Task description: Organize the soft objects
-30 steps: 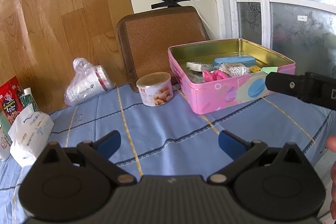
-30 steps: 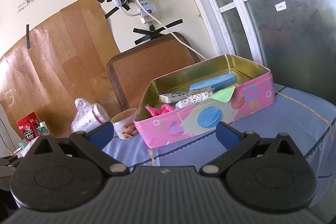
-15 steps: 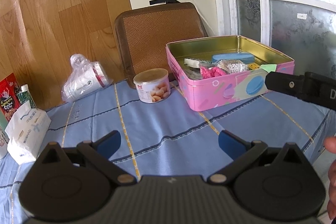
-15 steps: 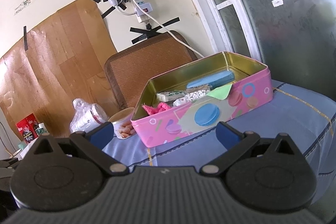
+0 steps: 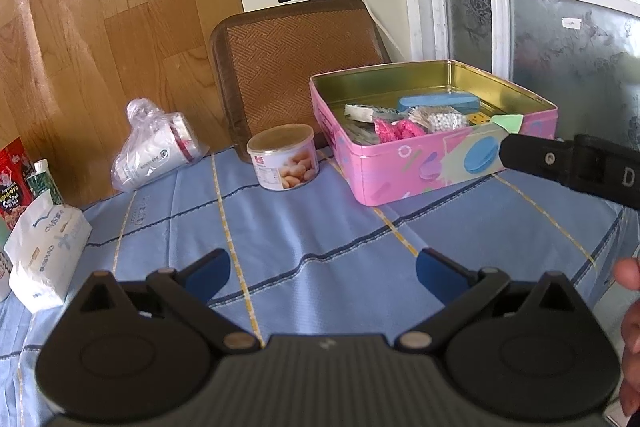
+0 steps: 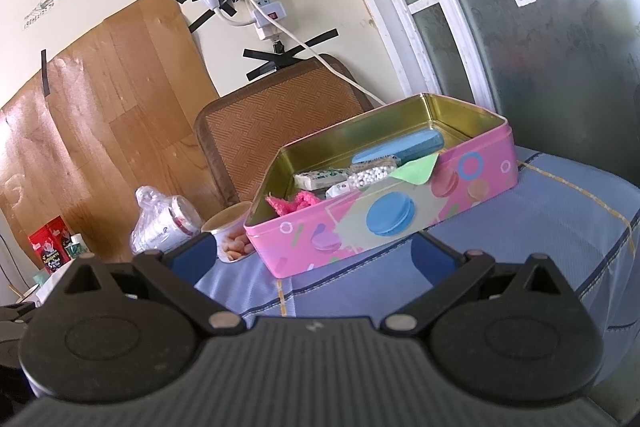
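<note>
Both grippers hang over the blue tablecloth with nothing between their fingers. The left gripper has its jaws spread wide apart, and so does the right gripper, seen in its own view; in the left wrist view only the right gripper's dark body shows, reaching in from the 3 o'clock edge. The soft things lie inside the pink tin, which stands open on the cloth at about 1 o'clock from the left jaws, well apart from them. In the right wrist view the same tin sits near, at 12 to 1 o'clock, its front wall just beyond the blue pads. Within the tin, a pink fuzzy piece rests toward the near left corner, a bag of small white beads sits to its right, and a long blue pad-like piece lies behind them toward the back wall; a green flap droops over the front rim. A small can printed with nuts stands just beside the tin at 11 o'clock from the left jaws. A plastic-wrapped stack of cups lies on its side at 10 o'clock, and a white tissue pack at 9 o'clock.
</note>
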`<state>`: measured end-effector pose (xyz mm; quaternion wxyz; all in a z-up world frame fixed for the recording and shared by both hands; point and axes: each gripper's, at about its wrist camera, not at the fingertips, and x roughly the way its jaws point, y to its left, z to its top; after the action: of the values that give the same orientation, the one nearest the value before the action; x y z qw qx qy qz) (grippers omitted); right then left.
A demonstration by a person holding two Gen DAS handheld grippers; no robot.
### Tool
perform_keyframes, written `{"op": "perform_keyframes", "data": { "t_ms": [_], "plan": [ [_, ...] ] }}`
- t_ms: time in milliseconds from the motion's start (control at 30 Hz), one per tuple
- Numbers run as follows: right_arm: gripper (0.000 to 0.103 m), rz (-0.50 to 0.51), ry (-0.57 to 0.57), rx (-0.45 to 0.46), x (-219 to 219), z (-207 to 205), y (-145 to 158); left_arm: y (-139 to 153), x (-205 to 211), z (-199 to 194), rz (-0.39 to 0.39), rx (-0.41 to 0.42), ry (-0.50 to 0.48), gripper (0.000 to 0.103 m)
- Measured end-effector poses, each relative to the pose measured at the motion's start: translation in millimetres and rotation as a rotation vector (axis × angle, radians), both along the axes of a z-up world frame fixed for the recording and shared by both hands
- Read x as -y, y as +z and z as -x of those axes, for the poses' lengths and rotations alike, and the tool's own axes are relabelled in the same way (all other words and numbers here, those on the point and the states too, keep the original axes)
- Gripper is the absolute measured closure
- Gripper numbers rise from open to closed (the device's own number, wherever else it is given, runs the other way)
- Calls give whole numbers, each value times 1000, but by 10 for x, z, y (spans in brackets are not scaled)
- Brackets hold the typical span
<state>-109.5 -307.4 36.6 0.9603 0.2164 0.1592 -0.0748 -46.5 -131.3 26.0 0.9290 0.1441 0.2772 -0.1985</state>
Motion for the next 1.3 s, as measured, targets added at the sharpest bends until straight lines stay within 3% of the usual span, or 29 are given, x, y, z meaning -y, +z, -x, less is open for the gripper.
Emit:
{"op": "perform_keyframes", "data": {
  "t_ms": [1300],
  "plan": [
    [0,-33,-26,-19,62,-10,-113,-144,179,-120,-51,-93,-3,0]
  ]
}}
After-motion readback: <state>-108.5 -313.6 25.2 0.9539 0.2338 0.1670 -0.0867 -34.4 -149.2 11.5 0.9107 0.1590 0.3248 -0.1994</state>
